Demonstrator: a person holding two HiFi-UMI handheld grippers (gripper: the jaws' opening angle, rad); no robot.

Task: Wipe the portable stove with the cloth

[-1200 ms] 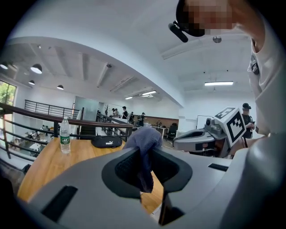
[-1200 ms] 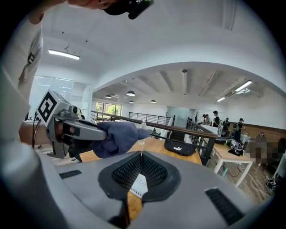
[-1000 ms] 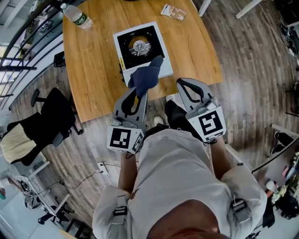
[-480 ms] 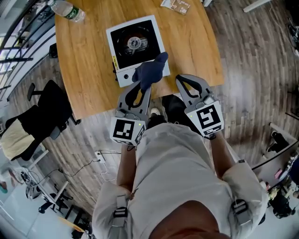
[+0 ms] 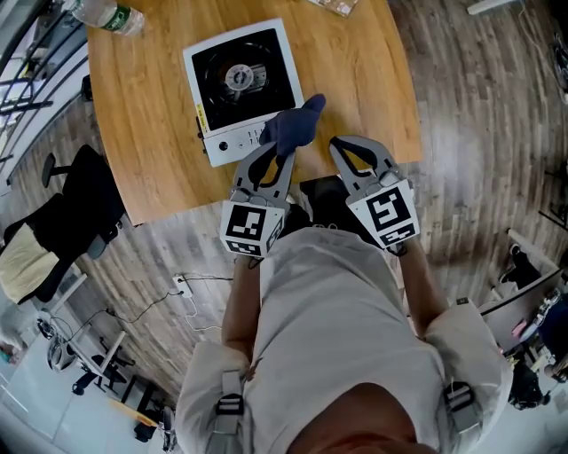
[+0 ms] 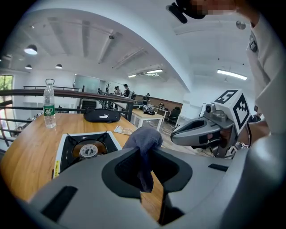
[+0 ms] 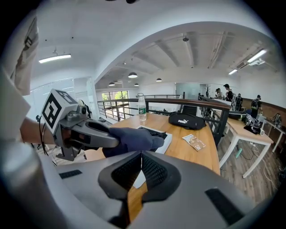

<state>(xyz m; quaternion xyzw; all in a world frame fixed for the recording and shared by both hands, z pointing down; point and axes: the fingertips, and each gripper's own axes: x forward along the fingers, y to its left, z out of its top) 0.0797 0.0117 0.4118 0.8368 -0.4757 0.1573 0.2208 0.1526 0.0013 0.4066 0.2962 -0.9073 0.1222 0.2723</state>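
The portable stove [image 5: 240, 84], white with a black top and round burner, sits on the wooden table [image 5: 142, 133]. A dark blue cloth [image 5: 293, 127] hangs by the stove's near right corner, and my left gripper [image 5: 277, 152] is shut on it. In the left gripper view the cloth [image 6: 143, 143] bunches over the closed jaws, with the stove [image 6: 87, 150] beyond it. My right gripper [image 5: 339, 144] is held beside the left one, shut with nothing in it. The right gripper view shows its jaws [image 7: 141, 154] meeting below the cloth [image 7: 132, 139] and the left gripper [image 7: 85, 132].
A water bottle [image 5: 102, 16] stands at the table's far left, a small packet [image 5: 333, 5] at the far edge. A black bag [image 6: 102, 115] lies further back. A black office chair [image 5: 71, 222] is left of the table. Railings [image 5: 22, 62] run along the left.
The left gripper has carried the cloth from over the stove's front edge to its near right corner. The right gripper stayed beside it, still shut.
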